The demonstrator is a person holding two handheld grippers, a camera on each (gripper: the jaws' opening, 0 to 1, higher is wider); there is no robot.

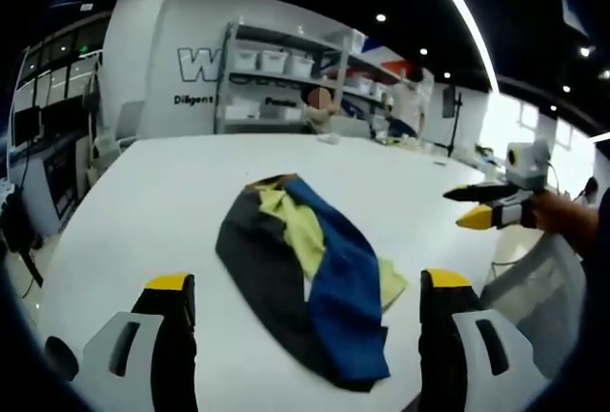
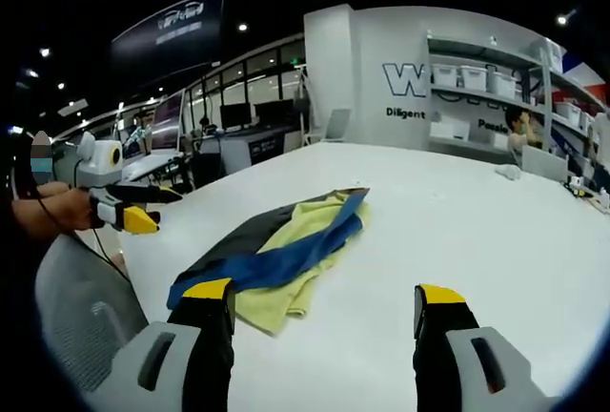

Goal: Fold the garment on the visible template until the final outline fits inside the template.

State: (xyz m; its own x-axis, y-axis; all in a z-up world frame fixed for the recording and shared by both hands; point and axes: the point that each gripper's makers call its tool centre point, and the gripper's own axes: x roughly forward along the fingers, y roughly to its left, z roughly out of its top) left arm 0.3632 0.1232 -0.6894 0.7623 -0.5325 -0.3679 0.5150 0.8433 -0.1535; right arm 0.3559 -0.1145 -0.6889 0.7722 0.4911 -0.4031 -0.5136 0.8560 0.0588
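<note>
Both views look down low across the white table [image 1: 143, 202] from opposite sides, each fairly close, sharing the crumpled garment [image 1: 305, 274] in between

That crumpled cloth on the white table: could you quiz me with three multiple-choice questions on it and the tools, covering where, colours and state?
1. Where does the garment lie?
A. On the white table
B. On a shelf
C. On a chair

2. Which colours does it show?
A. Red and white
B. Black, blue and yellow
C. All green

3. How is the left hand-held gripper?
A. Shut on the cloth
B. Open, holding nothing
C. Shut on a box

Answers: 1 A, it is spread on the tabletop. 2 B, dark, blue and yellow panels overlap. 3 B, its jaws stand wide apart short of the cloth.
</note>
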